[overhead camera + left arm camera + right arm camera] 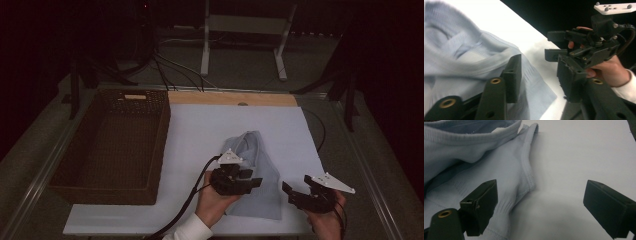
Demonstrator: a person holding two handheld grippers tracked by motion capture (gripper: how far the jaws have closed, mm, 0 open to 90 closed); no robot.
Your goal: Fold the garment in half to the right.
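**mika_k:** So what's in the wicker basket (112,145)? It takes up the whole left side of the high view.

**tabletop_dan:** Nothing in it as far as I can see, just the brown woven floor and walls. It sits at the left edge of the white sheet (210,125) covering the table. Only one other loose thing on there: a light blue garment (260,175), lower centre of the frame, crumpled up, with the ribbed neckline bunched toward its upper end.

**mika_k:** And the grippers?

**tabletop_dan:** The left gripper (245,181) is over the lower left part of the garment in the high view. In the left gripper view its jaws stand wide apart with nothing between them. One jaw hangs over the blue fabric (461,57) filling the left half of that frame, the other is over bare white sheet near the hem corner. Whether the jaw actually touches the cloth I can't tell, the picture's blurry there.

**mika_k:** The right one?

**tabletop_dan:** The right gripper (296,194) is lower right in the high view, just off the garment's right edge. It's also wide open and holding nothing. In the right gripper view the garment (474,170) fills the upper left, a ribbed cuff or hem edge (529,167) runs down the middle, the left-hand jaw is over the fabric and the right-hand jaw is over plain sheet (579,152).
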